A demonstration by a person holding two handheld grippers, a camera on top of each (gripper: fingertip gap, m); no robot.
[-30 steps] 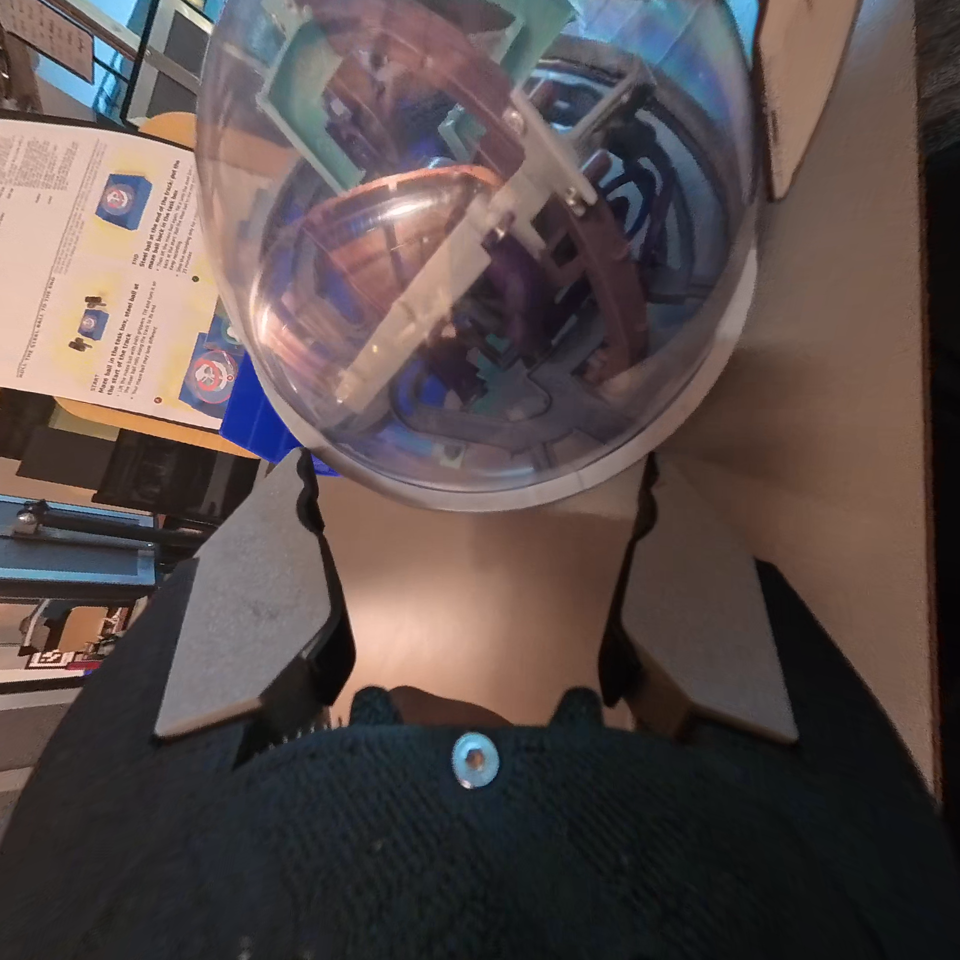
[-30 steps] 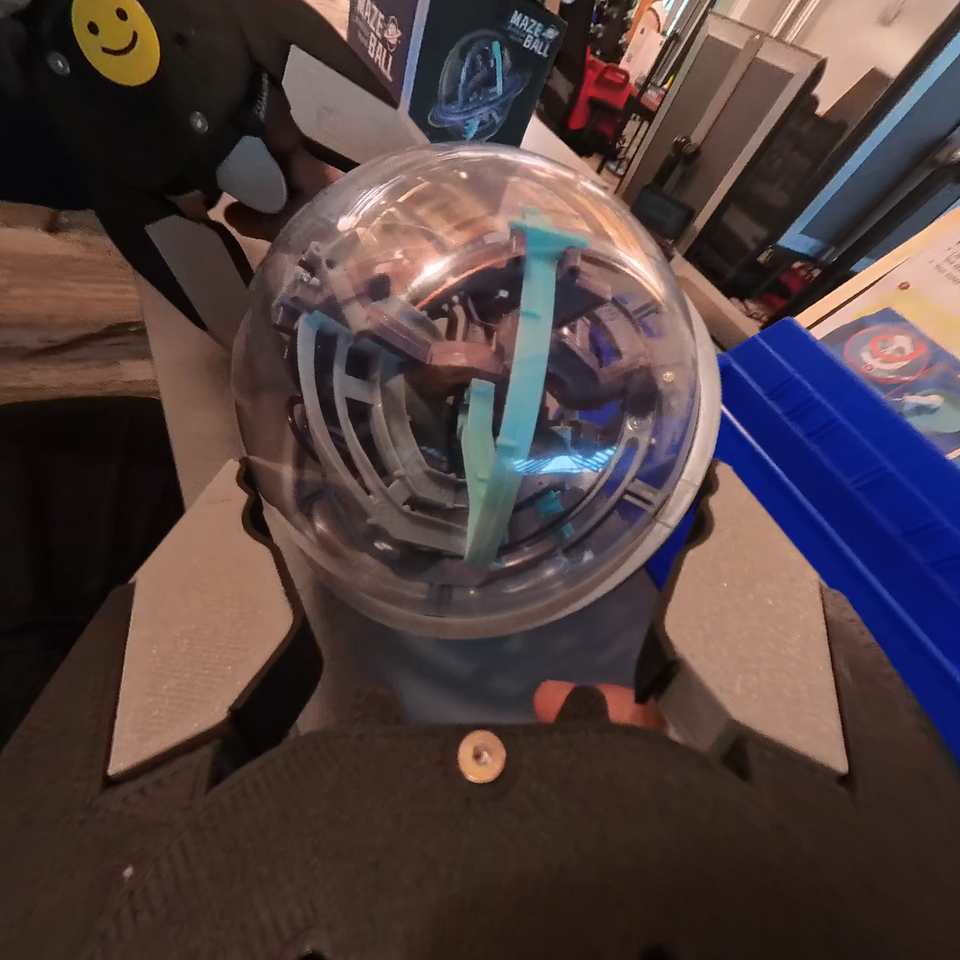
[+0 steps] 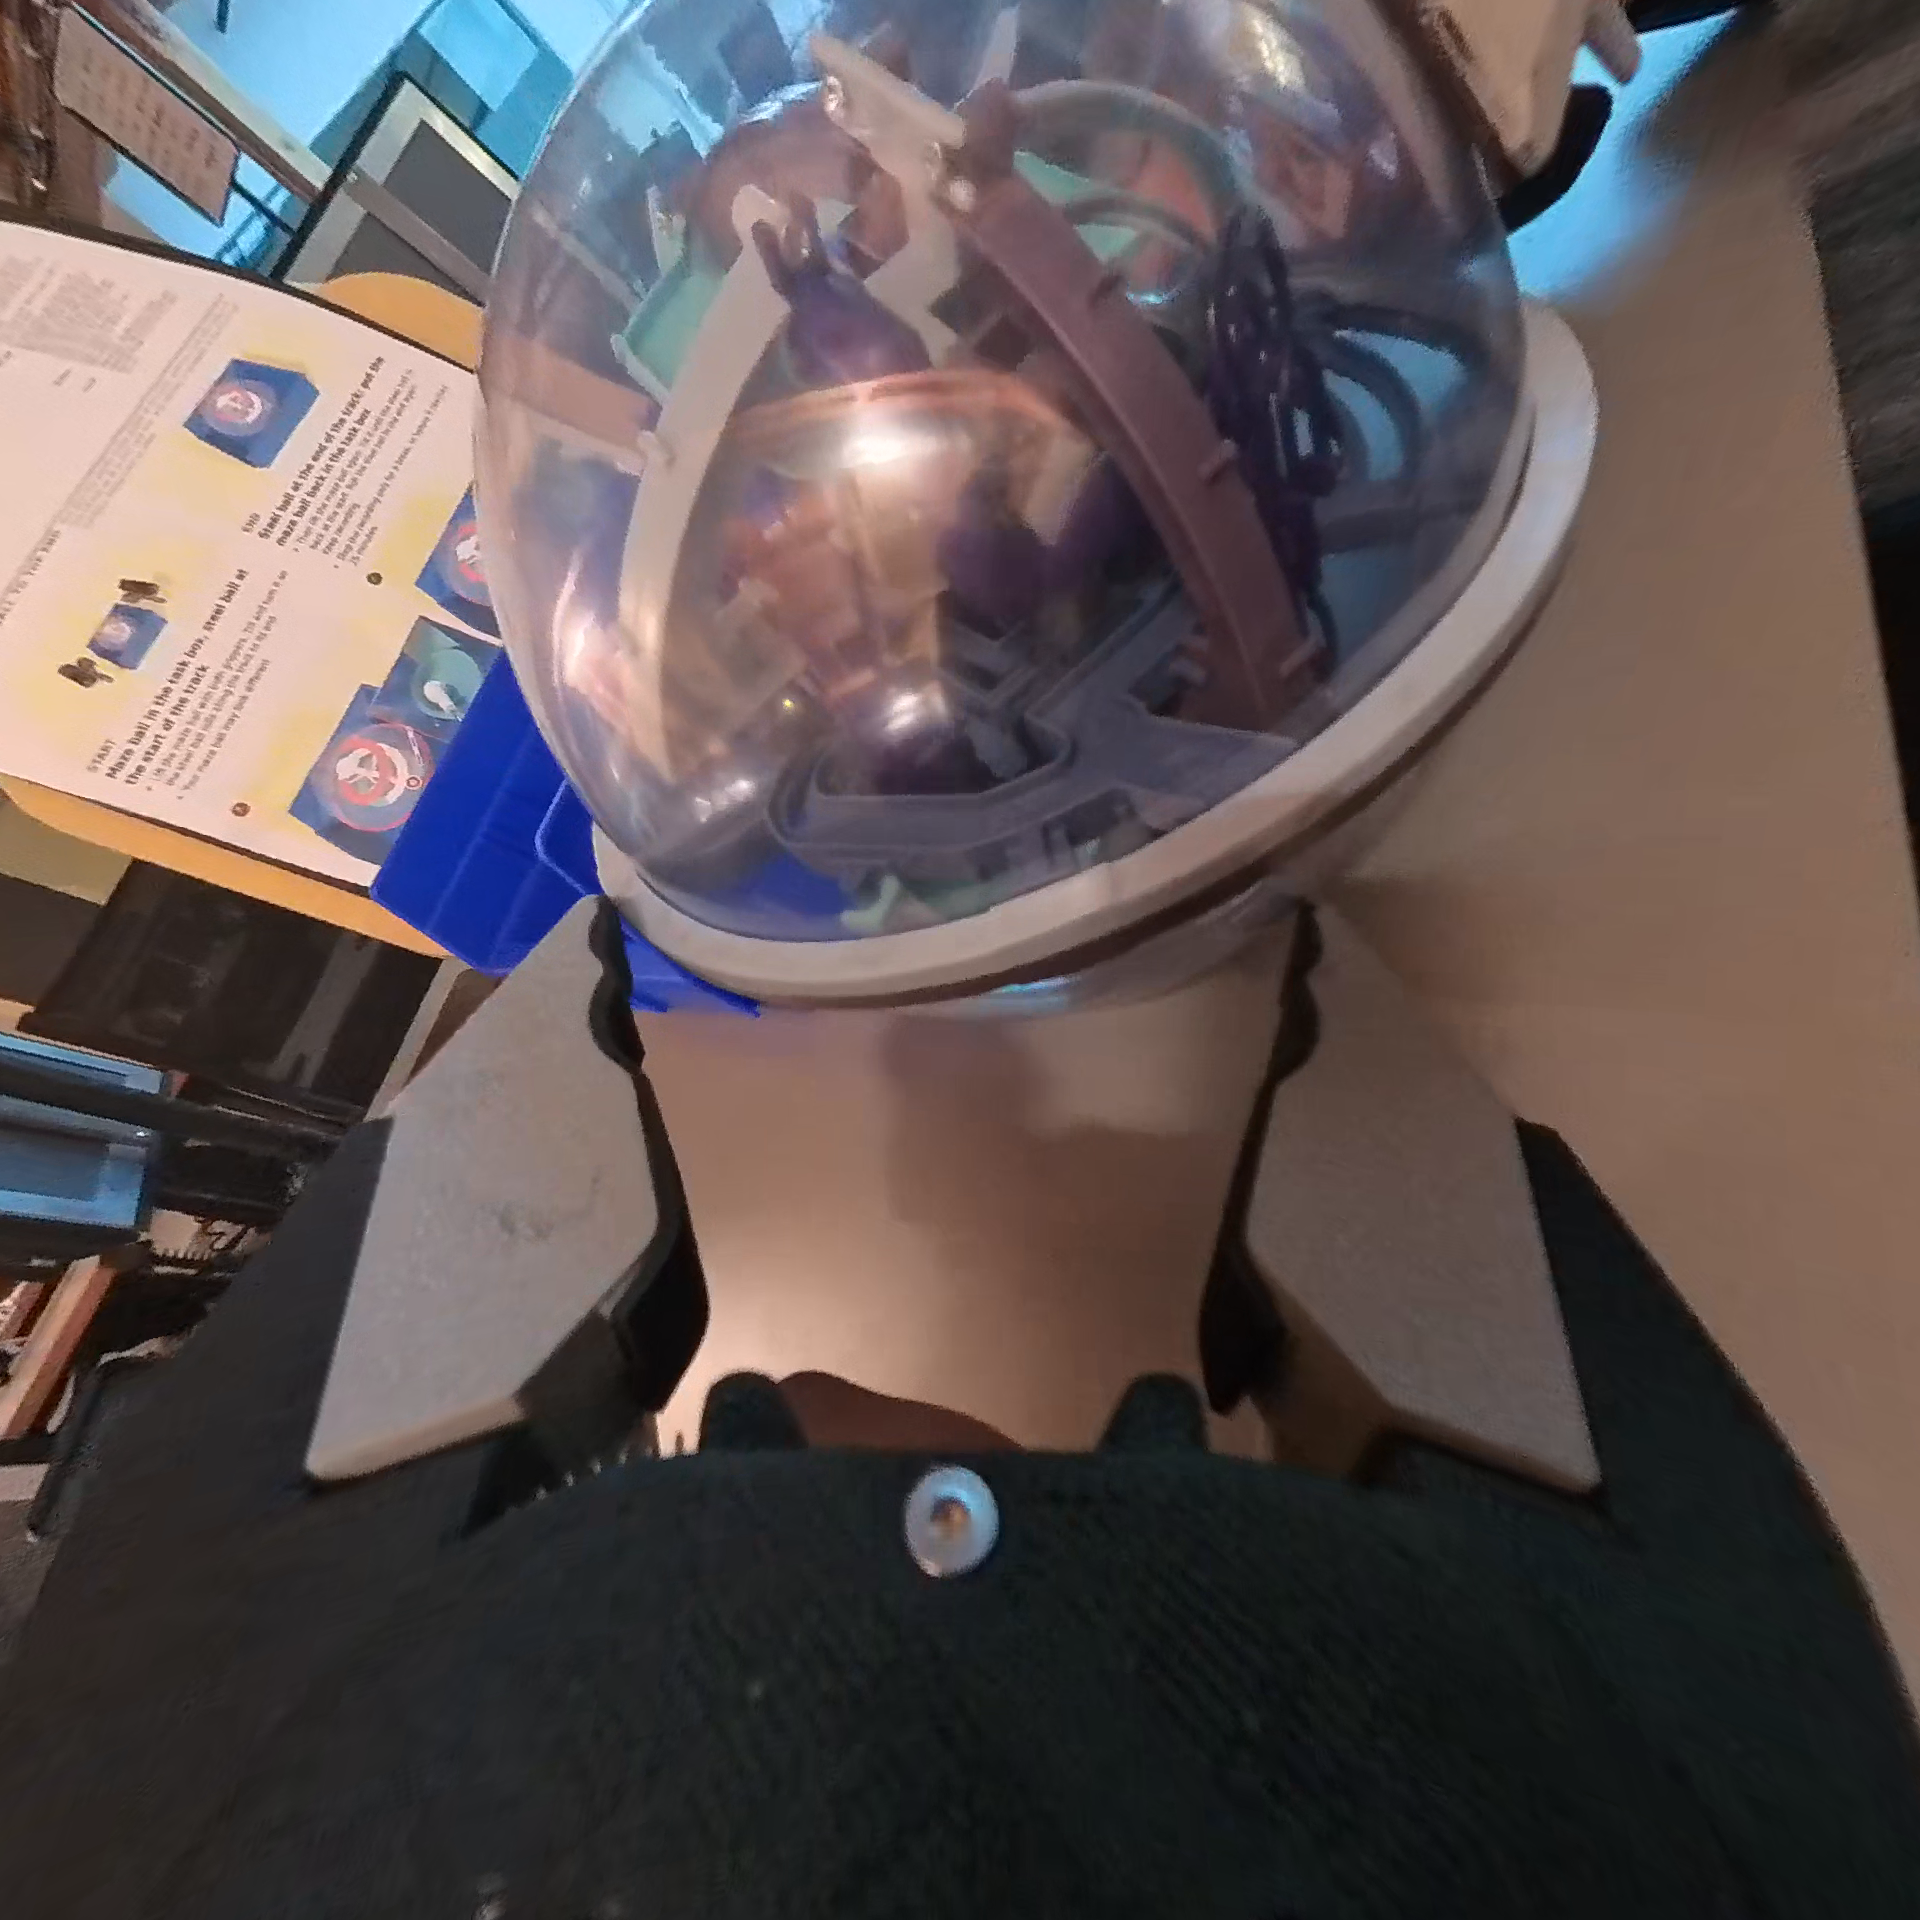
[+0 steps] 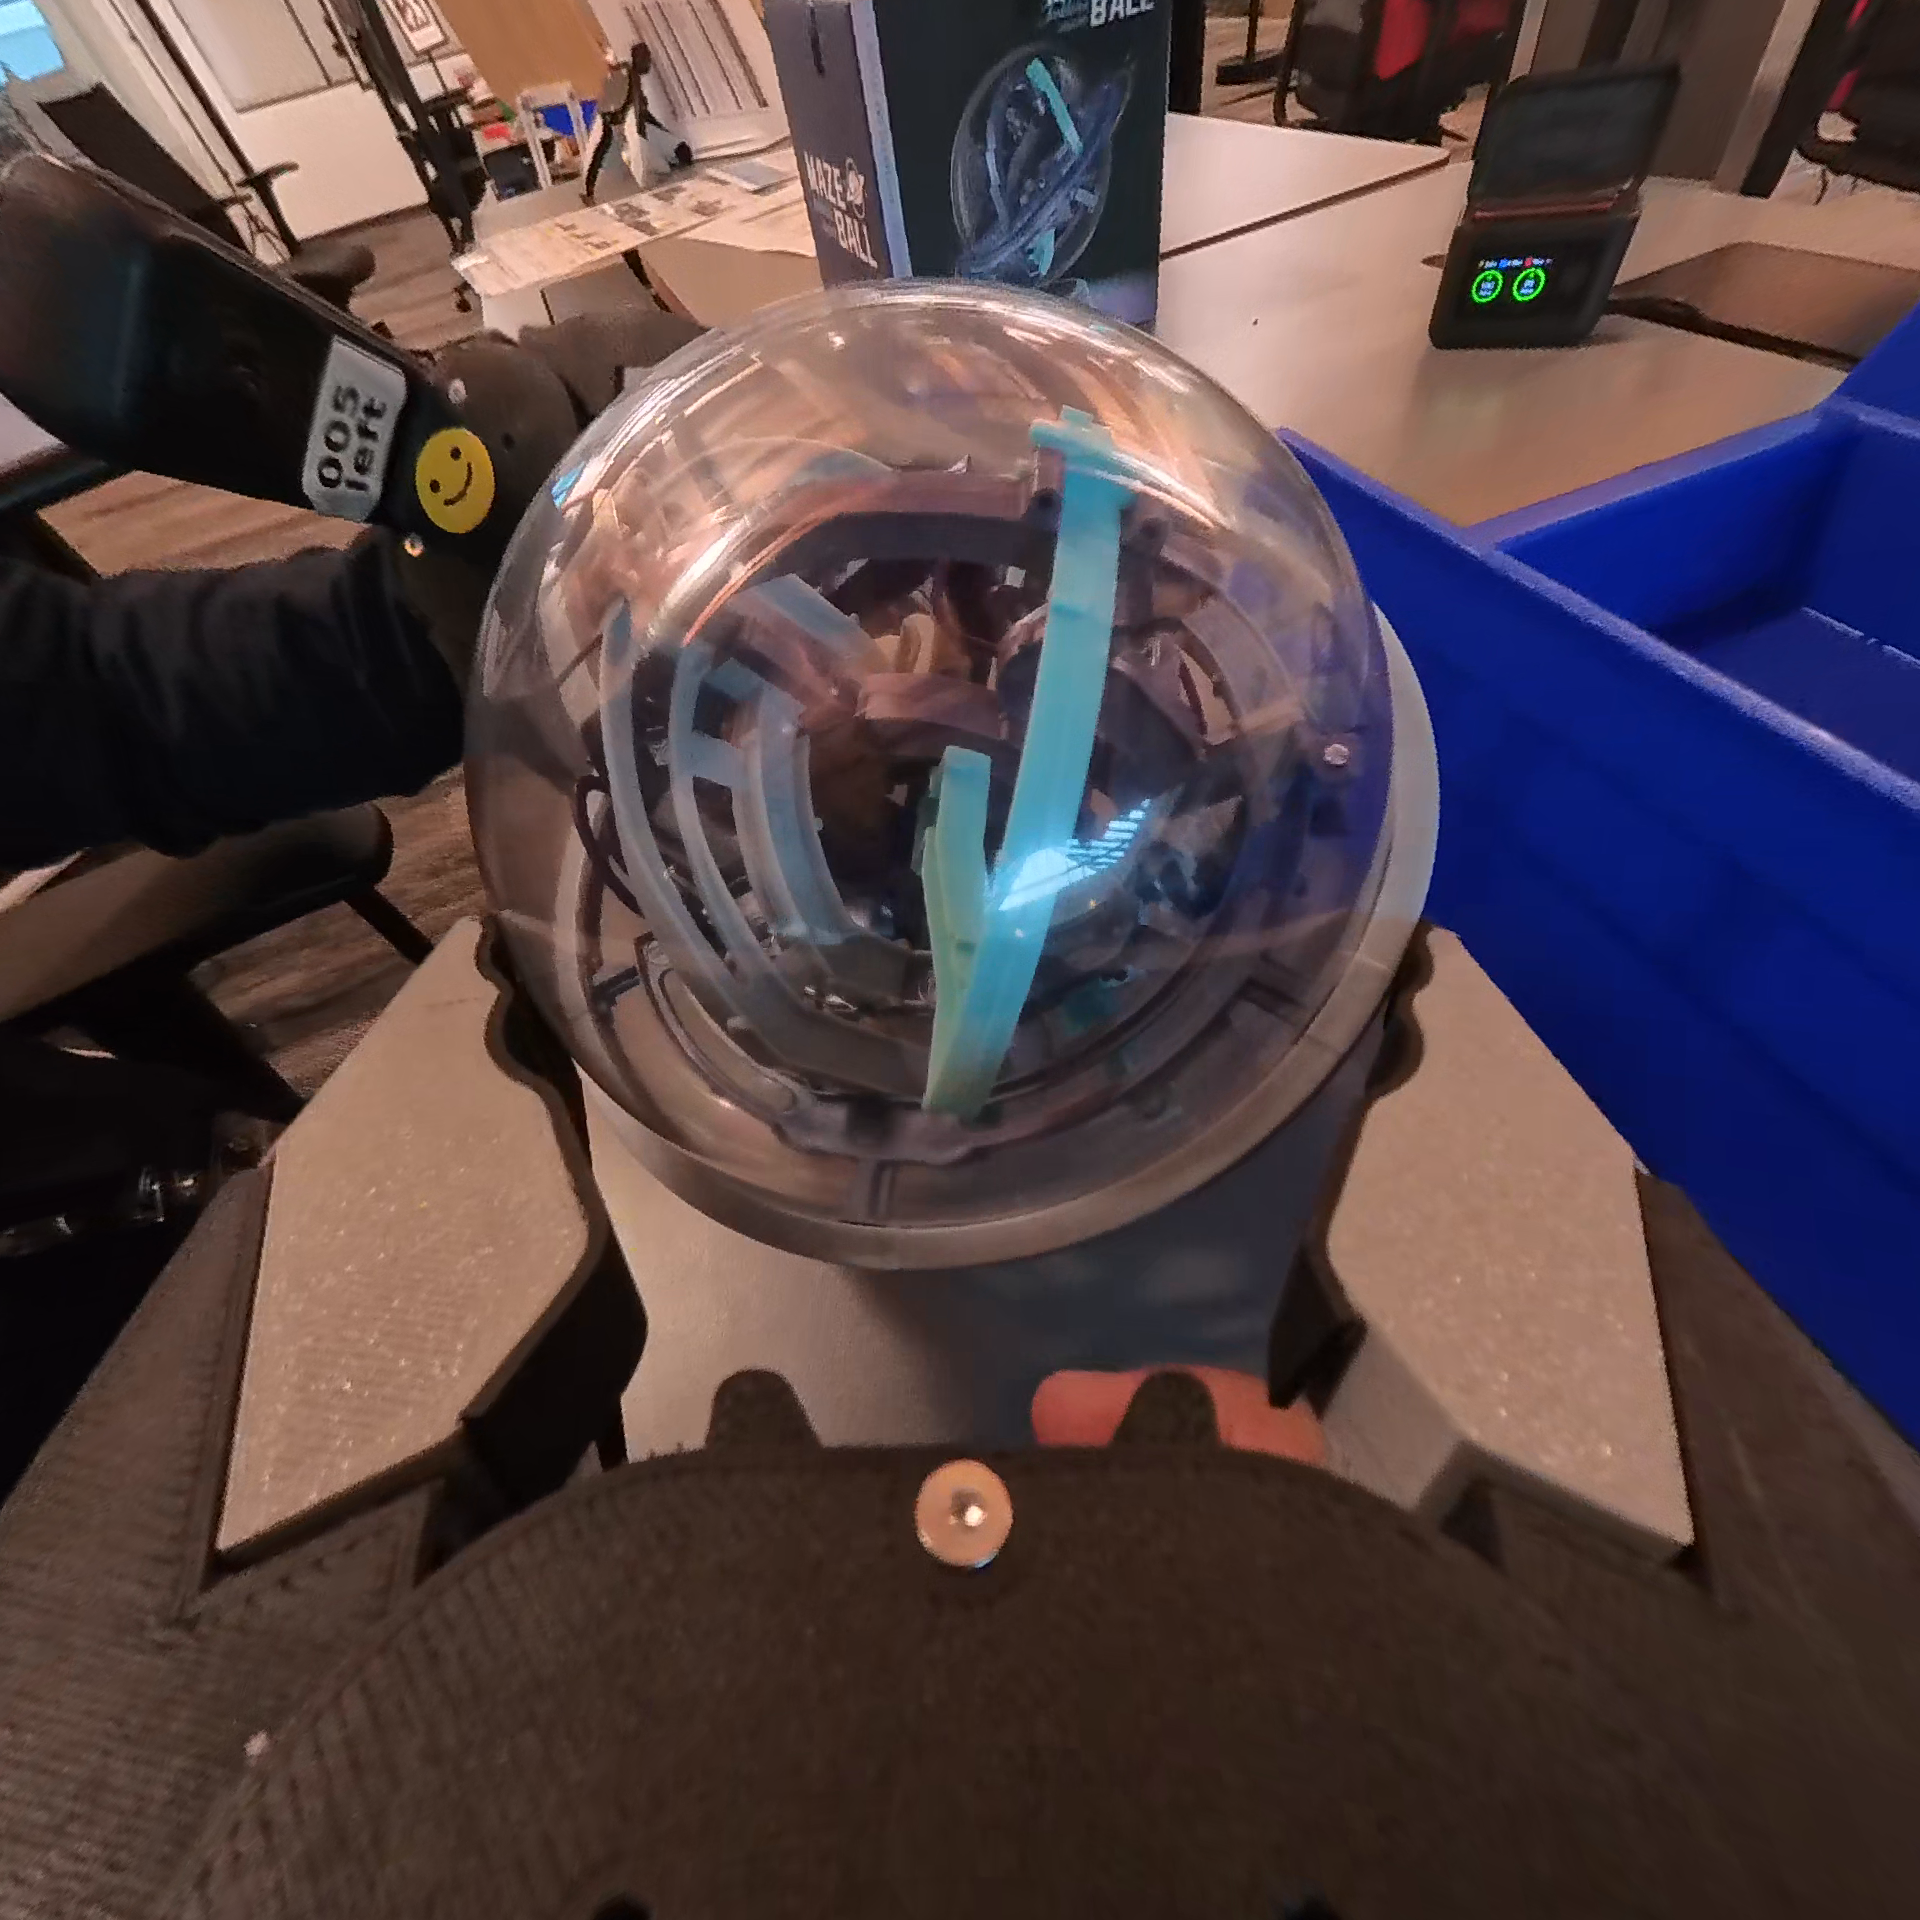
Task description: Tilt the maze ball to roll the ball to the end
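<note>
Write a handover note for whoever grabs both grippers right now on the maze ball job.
Left gripper: fingers spread wide, tips against the maze ball at its white seam.
Right gripper: same grip from the opposite side; both carry the sphere together.
The maze ball is up off the table, beside the blue bin.
Done: sphere picked up and tilted.
Left: the small steel ball cannot be made out on the tracks, so find it first, then tilt it to the end.

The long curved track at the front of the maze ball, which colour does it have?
Light turquoise track inside the clear maze ball; the right wrist view shows it best.
</note>
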